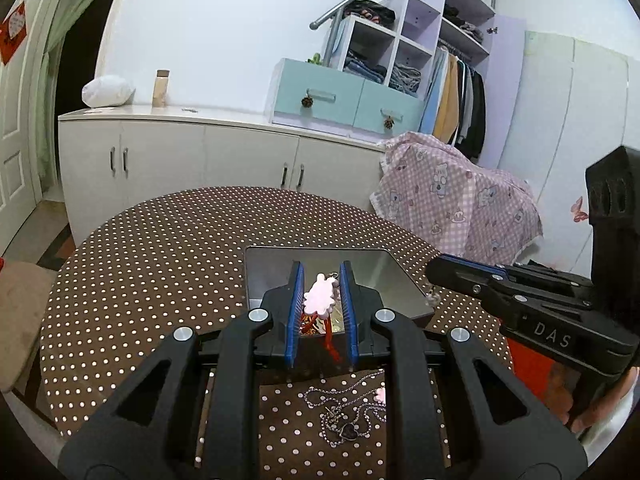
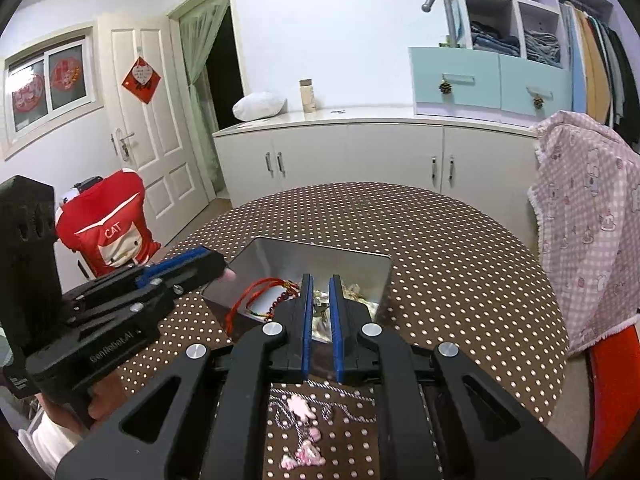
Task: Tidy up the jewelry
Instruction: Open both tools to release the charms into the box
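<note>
left gripper (image 1: 320, 280) pinches a pink flower-shaped charm (image 1: 319, 299) above the open metal tin (image 1: 400, 280); red cord (image 1: 330, 344) hangs below it. right gripper (image 2: 320, 284) is pressed nearly together over the tin's contents; whether it grips anything cannot be told. near side, on the dotted tablecloth (image 1: 160, 264): a silver chain necklace (image 1: 344, 420). far right: a pink checked cloth (image 1: 452, 196).

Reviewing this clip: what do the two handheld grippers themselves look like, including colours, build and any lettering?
Both are matte black plastic with angular linkage arms, round silver pivot bolts and blue pads lining the fingers. The left gripper carries white "GenRobot.AI" lettering on its side, seen from the right wrist camera; the right gripper shows "DAS". Something white, perhaps a sleeve, shows below each.
</note>
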Tool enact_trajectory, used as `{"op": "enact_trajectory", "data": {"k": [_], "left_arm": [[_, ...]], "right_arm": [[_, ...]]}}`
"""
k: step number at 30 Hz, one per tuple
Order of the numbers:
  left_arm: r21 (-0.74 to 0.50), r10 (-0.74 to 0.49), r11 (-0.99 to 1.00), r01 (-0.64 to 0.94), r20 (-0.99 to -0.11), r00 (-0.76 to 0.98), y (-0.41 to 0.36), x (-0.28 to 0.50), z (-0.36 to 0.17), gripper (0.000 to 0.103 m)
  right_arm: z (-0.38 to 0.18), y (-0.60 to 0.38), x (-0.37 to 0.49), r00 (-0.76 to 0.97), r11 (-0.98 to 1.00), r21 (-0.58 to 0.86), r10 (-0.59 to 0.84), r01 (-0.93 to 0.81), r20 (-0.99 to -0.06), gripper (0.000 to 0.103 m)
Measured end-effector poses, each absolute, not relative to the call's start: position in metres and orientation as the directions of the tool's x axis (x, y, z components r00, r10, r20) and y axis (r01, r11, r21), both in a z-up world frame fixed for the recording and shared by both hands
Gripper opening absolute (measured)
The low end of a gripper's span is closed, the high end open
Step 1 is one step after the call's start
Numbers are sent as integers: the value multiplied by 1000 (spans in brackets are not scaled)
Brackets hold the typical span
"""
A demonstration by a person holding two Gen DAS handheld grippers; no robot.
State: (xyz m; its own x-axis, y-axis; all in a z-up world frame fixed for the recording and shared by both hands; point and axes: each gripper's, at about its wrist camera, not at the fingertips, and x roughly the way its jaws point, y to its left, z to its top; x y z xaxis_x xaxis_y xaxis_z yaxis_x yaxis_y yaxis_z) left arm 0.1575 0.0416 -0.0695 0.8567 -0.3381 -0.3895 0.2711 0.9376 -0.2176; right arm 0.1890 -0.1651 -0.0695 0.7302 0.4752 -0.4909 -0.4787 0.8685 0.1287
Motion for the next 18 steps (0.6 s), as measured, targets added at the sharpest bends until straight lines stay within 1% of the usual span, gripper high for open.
{"op": "enact_trajectory", "data": {"k": [2,3,4,5,6,7,8,9,12,18], "left_arm": [[-217,-347,935,281,-396,850,41,160,-70,19],[-221,-352,933,283,-401,846,41,161,-71,19],[-224,-355,932,284,-407,842,42,162,-71,19],[-224,-355,932,285,-415,838,42,164,-71,19],[-221,-352,934,282,-422,836,42,165,-71,25],[-217,-348,935,279,-425,836,43,165,-72,34],[-217,-346,936,277,-422,838,43,165,-72,63],[-224,-346,935,275,-404,847,46,163,-71,71],[-230,-351,932,280,-383,854,48,157,-69,71],[-202,-330,942,269,-393,859,46,153,-70,71]], "right_arm": [[-69,-165,191,717,858,136,491,-494,-495,14],[-69,-167,193,715,857,143,495,-495,-493,21],[-68,-169,193,721,862,144,488,-486,-492,31],[-68,-171,194,727,867,144,481,-477,-490,37],[-67,-173,195,734,872,146,475,-468,-485,45],[-67,-178,194,739,875,156,472,-458,-480,47],[-66,-180,194,739,876,164,473,-454,-479,47],[-66,-184,194,739,876,172,474,-450,-479,48],[-67,-188,193,747,887,169,455,-430,-485,49],[-68,-194,190,747,891,185,450,-415,-489,51]]}}
